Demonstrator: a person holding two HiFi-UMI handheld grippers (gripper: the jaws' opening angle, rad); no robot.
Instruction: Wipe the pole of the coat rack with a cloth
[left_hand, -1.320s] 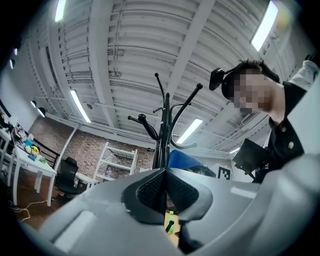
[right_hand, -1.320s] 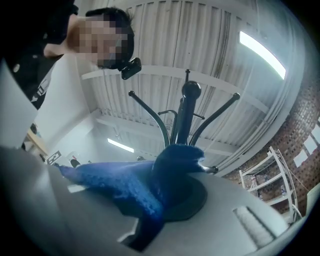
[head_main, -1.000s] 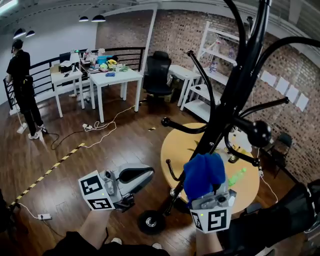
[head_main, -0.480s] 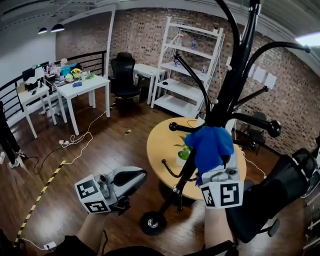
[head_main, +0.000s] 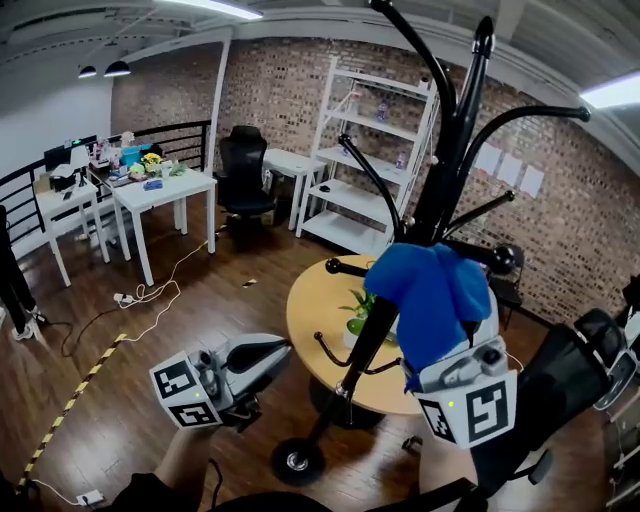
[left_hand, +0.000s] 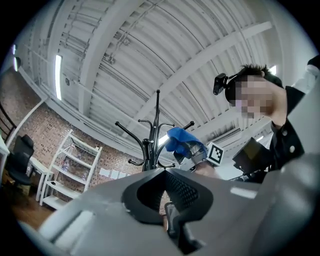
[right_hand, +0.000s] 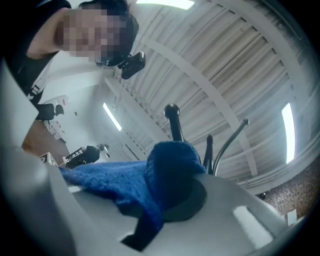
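Note:
The black coat rack pole (head_main: 368, 343) rises aslant from its round base (head_main: 293, 462) to curved hooks (head_main: 480, 40) at the top. A blue cloth (head_main: 428, 283) is draped over my right gripper (head_main: 442, 318), which is shut on it and holds it against the pole about halfway up. In the right gripper view the cloth (right_hand: 162, 172) fills the jaws, with hooks (right_hand: 173, 119) beyond. My left gripper (head_main: 283, 349) hangs low at the left, away from the pole, shut on nothing. The left gripper view shows the rack (left_hand: 156, 134) and the cloth (left_hand: 179, 140) in the distance.
A round wooden table (head_main: 308, 312) with a small potted plant (head_main: 357, 310) stands right behind the rack. A black chair (head_main: 575, 365) is at the right. White shelves (head_main: 372, 150), white desks (head_main: 160, 190) and an office chair (head_main: 245, 170) line the back. Cables and striped tape (head_main: 70, 410) lie on the floor.
My right gripper has carried the blue cloth upward along the pole, from low down to about mid-height. The left gripper has stayed in the same place.

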